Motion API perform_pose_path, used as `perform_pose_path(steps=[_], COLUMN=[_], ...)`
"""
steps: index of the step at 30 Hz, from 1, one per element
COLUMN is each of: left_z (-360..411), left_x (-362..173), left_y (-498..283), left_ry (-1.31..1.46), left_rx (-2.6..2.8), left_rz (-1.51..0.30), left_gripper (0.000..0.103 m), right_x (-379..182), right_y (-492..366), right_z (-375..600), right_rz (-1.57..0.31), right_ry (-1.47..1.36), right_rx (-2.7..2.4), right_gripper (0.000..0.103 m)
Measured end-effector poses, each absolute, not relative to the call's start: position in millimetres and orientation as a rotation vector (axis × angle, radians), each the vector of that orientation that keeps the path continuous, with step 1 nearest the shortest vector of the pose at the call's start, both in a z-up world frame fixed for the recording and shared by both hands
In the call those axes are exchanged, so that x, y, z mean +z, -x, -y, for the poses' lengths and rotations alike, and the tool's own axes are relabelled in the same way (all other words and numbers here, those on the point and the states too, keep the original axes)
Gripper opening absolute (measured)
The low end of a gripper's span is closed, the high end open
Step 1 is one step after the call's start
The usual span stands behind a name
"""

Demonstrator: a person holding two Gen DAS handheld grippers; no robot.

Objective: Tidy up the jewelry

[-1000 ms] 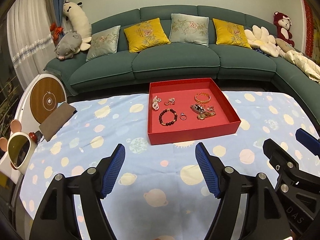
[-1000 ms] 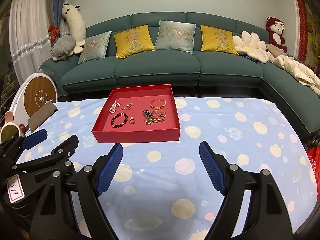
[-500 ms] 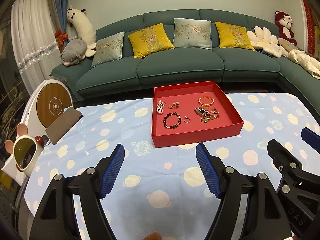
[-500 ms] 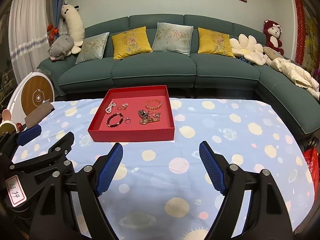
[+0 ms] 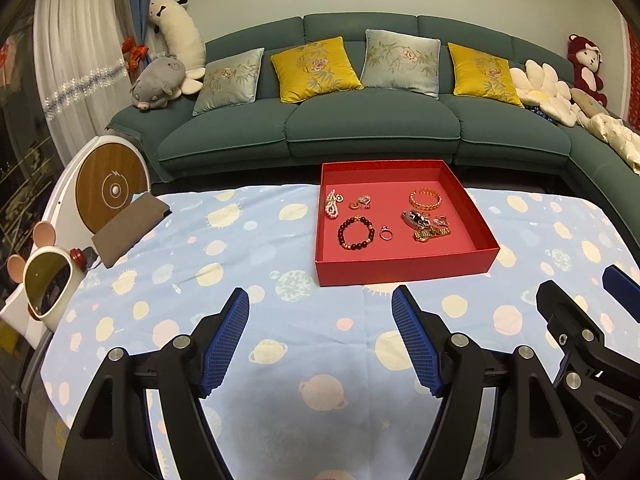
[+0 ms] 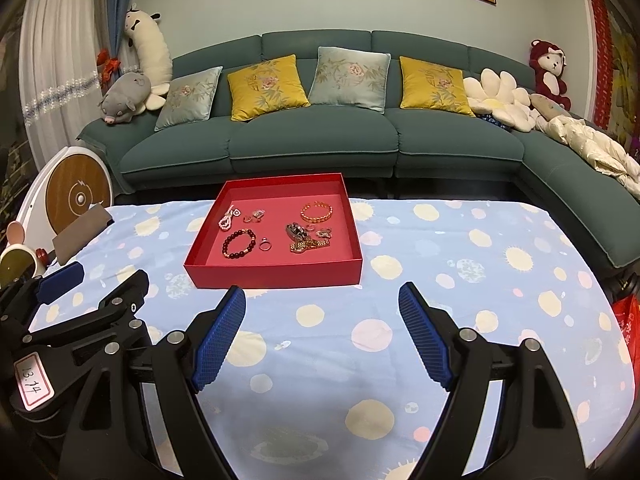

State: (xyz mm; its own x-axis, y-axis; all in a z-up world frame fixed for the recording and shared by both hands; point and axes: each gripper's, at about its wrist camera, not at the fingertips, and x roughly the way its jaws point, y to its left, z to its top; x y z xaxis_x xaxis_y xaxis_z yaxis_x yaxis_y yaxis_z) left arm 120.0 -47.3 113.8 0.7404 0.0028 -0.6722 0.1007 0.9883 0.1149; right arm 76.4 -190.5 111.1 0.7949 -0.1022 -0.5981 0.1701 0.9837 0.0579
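While spread wide w/ nothing between the blue pads, left claw [image 5: 320, 312] and right claw [image 6: 322, 308] hover side by side over near part of tabletop [image 6: 460, 264], short of red tray [image 5: 404, 268]. Tray toward far edge, left of centre in right view. Inside: dark bead bracelet [image 5: 356, 233] near-left w/ small ring [image 5: 385, 233] beside it, pearl piece [image 5: 332, 204] far-left, gold bangle [image 5: 425, 198] far-right, gold chain heap [image 5: 430, 229] near-right.
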Motion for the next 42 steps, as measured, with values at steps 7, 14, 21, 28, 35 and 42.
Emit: perform_pose_path(steps=[7,14,21,28,35,42], left_z=[42.6,38.9,39.2,39.8,40.2,41.0], left_x=[114.4,113.8,114.9,115.4,114.8,114.1], left_y=[-119.2,-119.4,-118.2,-117.9,-117.8,-119.7], left_ry=[-0.147,-0.14,-0.143,-0.153,-0.149,-0.143], left_rx=[-0.04,-0.043,-0.04,-0.035,-0.035,-0.04], left_rz=[-0.725,-0.722,-0.713,-0.71,-0.711,-0.715], left_gripper=[0.071,0.071,0.07,0.07,0.07,0.069], right_x=[110.2,110.1,108.3,107.2,106.8,106.5], right_y=[-77.6,-78.5,-79.0,-79.0,-78.3,-76.8], right_z=[184.7,182.9,181.3,180.8,180.2,180.9], right_rz=[-0.634,-0.635,-0.633,-0.635,-0.635,-0.633], right_ry=[-0.11,-0.109,-0.113,-0.114,-0.116,-0.117], right_rx=[-0.138,-0.137,-0.137,-0.14,-0.142,-0.148], right_gripper=[0.076,0.076,0.076,0.076,0.076,0.077])
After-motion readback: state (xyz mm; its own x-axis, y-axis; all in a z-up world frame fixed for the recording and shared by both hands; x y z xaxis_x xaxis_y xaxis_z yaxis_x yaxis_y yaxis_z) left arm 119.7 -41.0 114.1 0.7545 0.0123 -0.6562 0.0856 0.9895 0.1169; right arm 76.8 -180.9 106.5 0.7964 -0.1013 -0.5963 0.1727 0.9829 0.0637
